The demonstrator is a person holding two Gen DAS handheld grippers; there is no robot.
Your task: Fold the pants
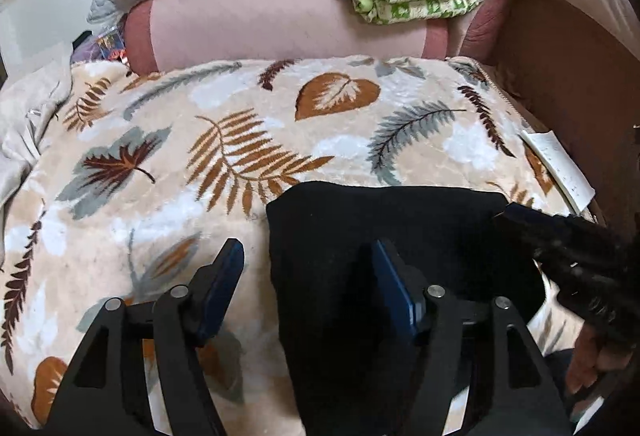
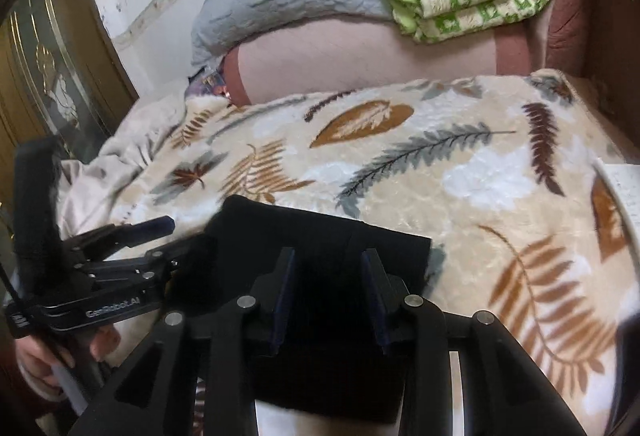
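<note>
Left wrist view: we see the folded black fabric pants [image 1: 384,236] at 5 o'clock on the leaf-patterned plush blanket [image 1: 180,140], our left gripper [image 1: 308,276] spread wide across their left edge. Our right gripper [image 2: 328,276] hangs parted over them; bare blanket lies from 9 to 1 o'clock.

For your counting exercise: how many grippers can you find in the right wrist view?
2. The right gripper sits at bottom centre, open over the black pants. The left gripper comes in from the left, open at the pants' left edge. None seems hidden.
</note>
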